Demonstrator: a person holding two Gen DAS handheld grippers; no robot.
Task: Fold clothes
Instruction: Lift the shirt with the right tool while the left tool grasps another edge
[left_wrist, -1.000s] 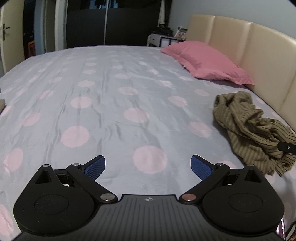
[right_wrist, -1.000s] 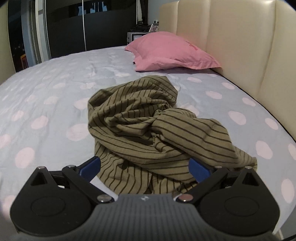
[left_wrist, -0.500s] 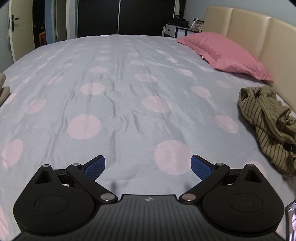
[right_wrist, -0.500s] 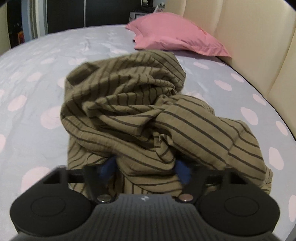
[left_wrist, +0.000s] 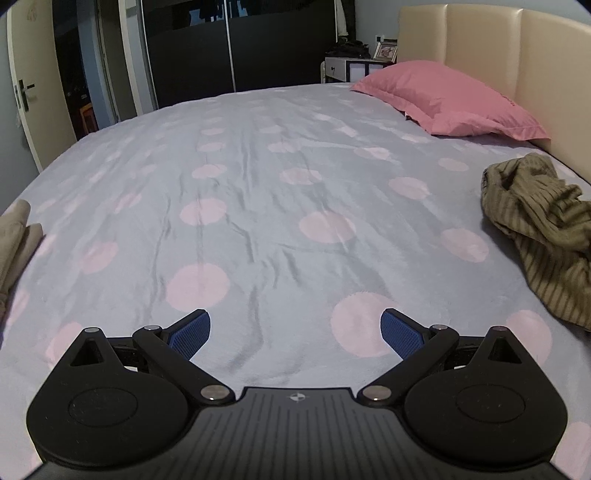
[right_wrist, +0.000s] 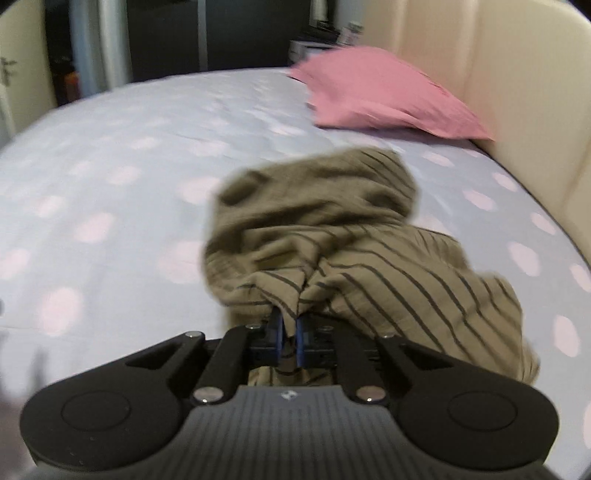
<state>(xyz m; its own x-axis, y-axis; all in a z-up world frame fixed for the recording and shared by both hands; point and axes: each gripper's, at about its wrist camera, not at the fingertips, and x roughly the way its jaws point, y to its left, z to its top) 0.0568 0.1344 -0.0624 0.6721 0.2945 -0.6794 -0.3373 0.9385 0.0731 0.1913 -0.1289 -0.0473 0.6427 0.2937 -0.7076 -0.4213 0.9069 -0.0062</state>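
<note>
On dotted sheet (right_wrist: 110, 155), crumpled striped olive garment (right_wrist: 332, 229), right tool (right_wrist: 289, 332) just clamped on fold

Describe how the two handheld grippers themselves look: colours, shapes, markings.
Both look identical. The left gripper and right gripper have matte black bodies with ribbed centre panels bearing a small round emblem, two round black side housings, angled black link arms with silver pivot pins, and blue textured pads. No cables or sleeves show.

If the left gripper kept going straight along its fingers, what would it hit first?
Probably the dotted bedsheet just ahead of the open left gripper; nothing lies between, though depth is uncertain.
</note>
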